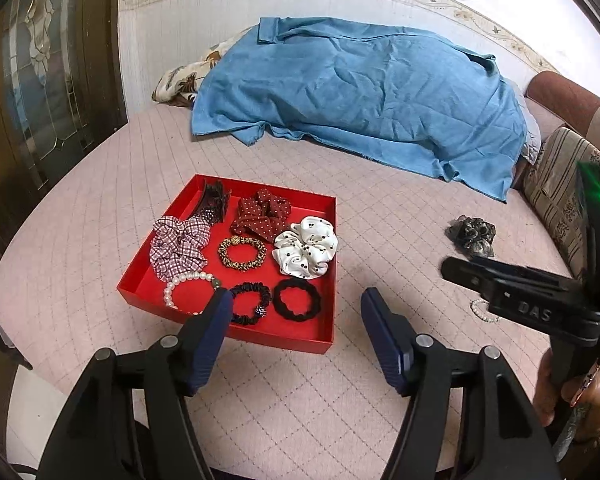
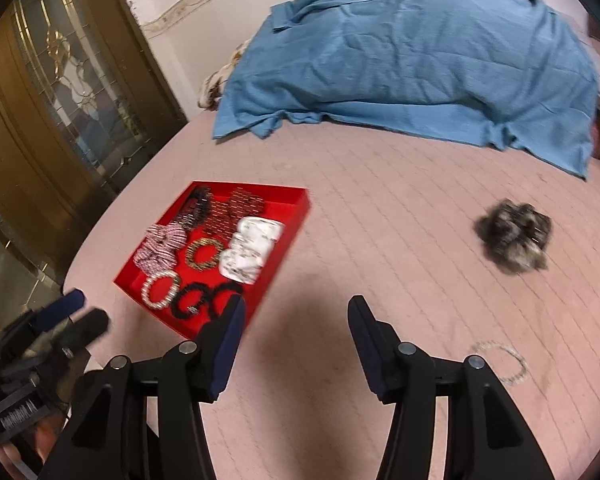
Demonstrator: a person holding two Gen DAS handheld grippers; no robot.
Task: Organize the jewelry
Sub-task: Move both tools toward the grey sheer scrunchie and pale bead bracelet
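A red tray (image 1: 326, 264) lies on the pink bed and holds several scrunchies, a hair clip, a leopard band (image 1: 242, 254), a pearl bracelet (image 1: 184, 284) and two black bands. My left gripper (image 1: 296, 308) is open and empty, just in front of the tray's near edge. A grey-black scrunchie (image 1: 471, 236) lies loose on the bed to the right; it also shows in the right wrist view (image 2: 514, 238). A second pearl bracelet (image 2: 502, 362) lies near it, partly hidden in the left wrist view (image 1: 480, 310). My right gripper (image 2: 296, 312) is open and empty above the bed, right of the tray (image 2: 296, 208).
A blue cloth (image 1: 360, 92) covers a heap at the back of the bed. A striped cushion (image 1: 560, 184) stands at the right. A dark door with glass panels (image 2: 60, 112) is at the left, past the bed's edge.
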